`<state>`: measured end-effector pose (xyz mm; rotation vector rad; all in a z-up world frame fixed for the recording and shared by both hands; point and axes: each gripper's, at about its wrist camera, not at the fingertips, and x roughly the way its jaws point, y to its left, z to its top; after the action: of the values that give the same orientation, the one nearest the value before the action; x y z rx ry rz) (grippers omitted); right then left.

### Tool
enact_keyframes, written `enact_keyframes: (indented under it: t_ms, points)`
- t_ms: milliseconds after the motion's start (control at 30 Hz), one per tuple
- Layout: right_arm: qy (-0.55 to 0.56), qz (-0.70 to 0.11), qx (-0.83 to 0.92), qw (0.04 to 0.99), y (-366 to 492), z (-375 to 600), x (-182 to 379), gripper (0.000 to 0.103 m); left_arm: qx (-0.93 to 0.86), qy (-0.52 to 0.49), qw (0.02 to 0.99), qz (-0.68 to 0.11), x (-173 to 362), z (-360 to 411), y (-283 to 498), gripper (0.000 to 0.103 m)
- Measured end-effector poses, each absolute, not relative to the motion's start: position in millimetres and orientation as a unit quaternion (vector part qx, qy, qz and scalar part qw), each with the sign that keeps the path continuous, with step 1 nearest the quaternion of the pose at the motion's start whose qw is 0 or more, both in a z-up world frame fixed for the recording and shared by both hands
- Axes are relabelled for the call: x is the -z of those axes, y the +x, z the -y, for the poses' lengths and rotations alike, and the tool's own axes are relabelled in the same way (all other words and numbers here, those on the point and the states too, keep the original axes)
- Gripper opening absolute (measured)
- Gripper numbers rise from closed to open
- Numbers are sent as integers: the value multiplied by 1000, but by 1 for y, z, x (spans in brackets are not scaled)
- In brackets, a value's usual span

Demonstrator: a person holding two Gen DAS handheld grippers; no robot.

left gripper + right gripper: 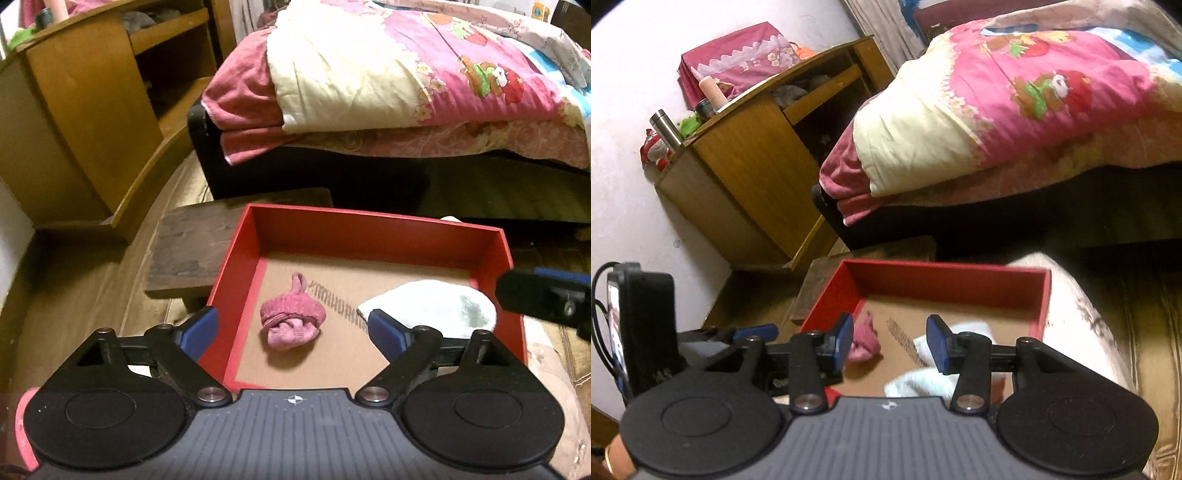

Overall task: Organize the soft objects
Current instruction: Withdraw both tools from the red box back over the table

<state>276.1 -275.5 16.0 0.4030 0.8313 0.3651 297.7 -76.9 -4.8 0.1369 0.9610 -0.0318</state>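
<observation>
A red box with a cardboard floor stands on a low wooden stool. Inside it lie a balled pink sock and a pale white-green sock. My left gripper is open and empty, hovering over the box's near edge above the pink sock. My right gripper is open and empty over the box, with the pink sock by its left finger and the white sock under its right finger. The right gripper's tip also shows at the left wrist view's right edge.
A bed with a pink and cream quilt stands behind the box. A wooden cabinet stands at the left by the wall. The wooden stool juts out left of the box. A cushion lies right of the box.
</observation>
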Motion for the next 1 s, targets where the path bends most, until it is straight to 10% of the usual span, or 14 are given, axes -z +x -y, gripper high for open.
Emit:
enact_keyframes:
  t_ms: [300, 1000]
  points:
    - [186, -396, -176, 882, 220, 274, -20, 37, 13, 58, 886, -460, -10, 72, 236, 92]
    - [179, -448, -190, 855, 138, 254, 6, 37, 44, -17, 867, -496, 11, 44, 131, 96]
